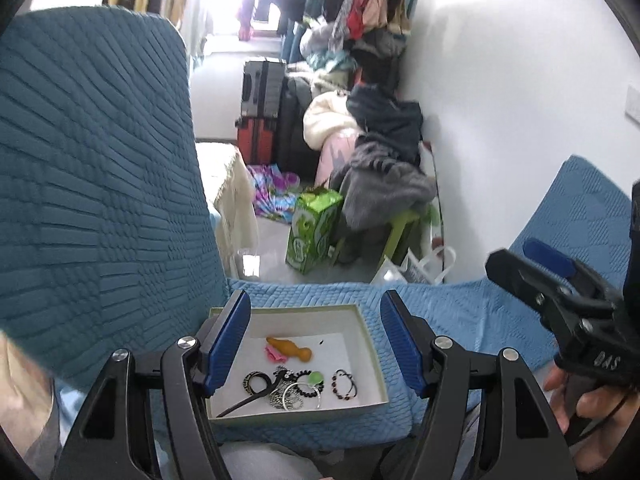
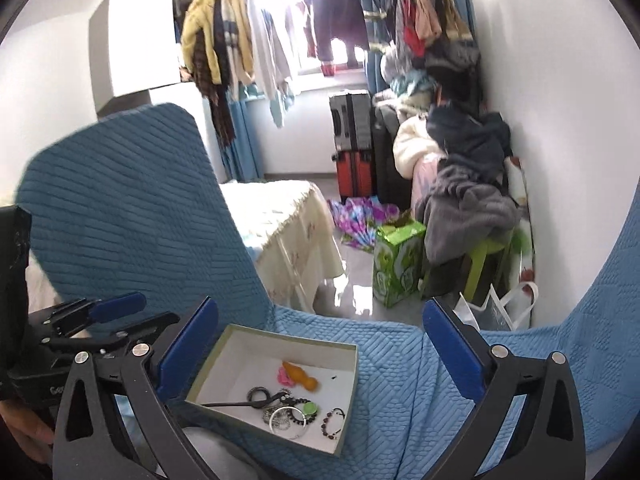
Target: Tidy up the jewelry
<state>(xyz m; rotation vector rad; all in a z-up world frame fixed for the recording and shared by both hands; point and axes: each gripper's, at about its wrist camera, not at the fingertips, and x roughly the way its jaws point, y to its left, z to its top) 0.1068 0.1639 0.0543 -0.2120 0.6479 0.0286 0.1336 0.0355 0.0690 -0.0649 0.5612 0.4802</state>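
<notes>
A shallow white cardboard box [image 1: 372, 344] sits on the light blue quilted cover [image 1: 452, 312]. Inside it lie an orange figurine [image 1: 290, 349], black rings, a silver hoop [image 1: 302, 396] and a beaded bracelet [image 1: 344, 384]. My left tongs [image 1: 316, 344] and right tongs [image 2: 320, 348] hover above the box, both released, grasping nothing.

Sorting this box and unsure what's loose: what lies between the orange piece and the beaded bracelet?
In the left wrist view, bare white box floor separates the orange piece from the beaded bracelet.
</notes>
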